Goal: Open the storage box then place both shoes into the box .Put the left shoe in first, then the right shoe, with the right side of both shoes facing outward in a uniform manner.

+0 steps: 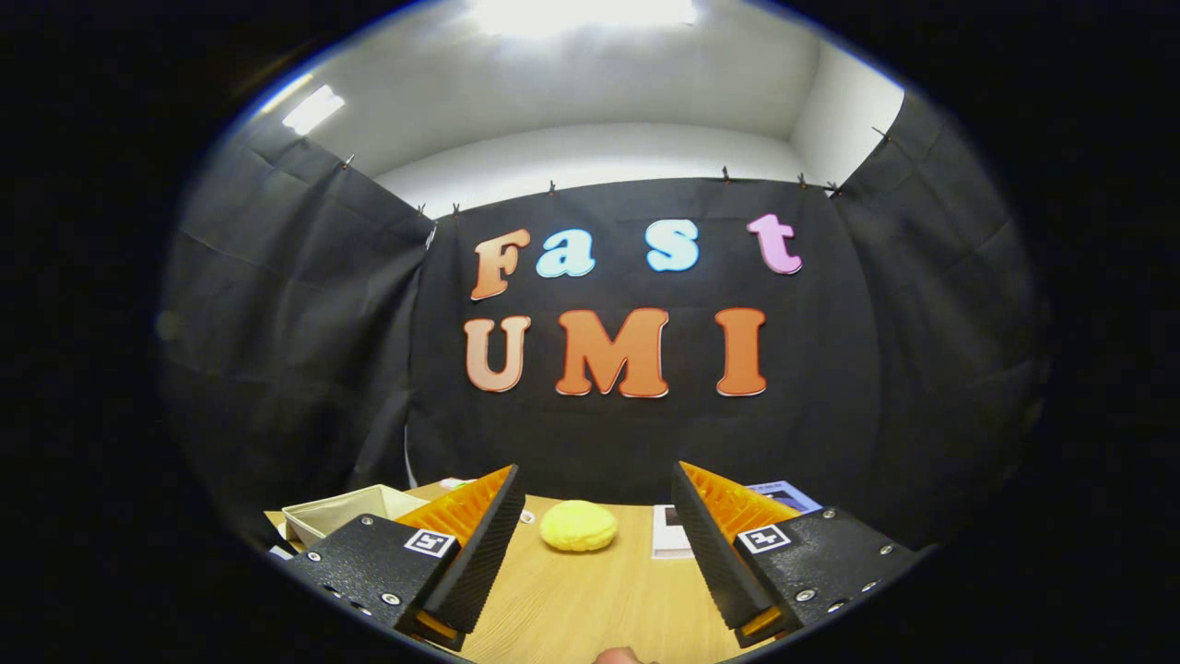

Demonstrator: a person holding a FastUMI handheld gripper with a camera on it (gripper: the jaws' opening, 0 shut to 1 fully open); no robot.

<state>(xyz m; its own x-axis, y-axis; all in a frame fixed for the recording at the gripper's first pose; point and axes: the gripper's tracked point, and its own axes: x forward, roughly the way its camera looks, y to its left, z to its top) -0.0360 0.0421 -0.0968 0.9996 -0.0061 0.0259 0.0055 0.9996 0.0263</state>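
**Jaws spread above desk, no shoe in sight**

Nearest me a fingertip (616, 656) edged in under the jaws (597, 544), which stood spread wide, gripping nothing. Beyond them on the desk (590, 599) lay a yellow puff (578, 526). An open-topped beige box (346, 510) sat off the left finger. I couldn't judge the stage, and shoes inside the box were hidden from me.

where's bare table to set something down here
Bare wood table lies between the open gripper fingers, short of the yellow puff. Crowded at the far edge: beige box left, papers right.
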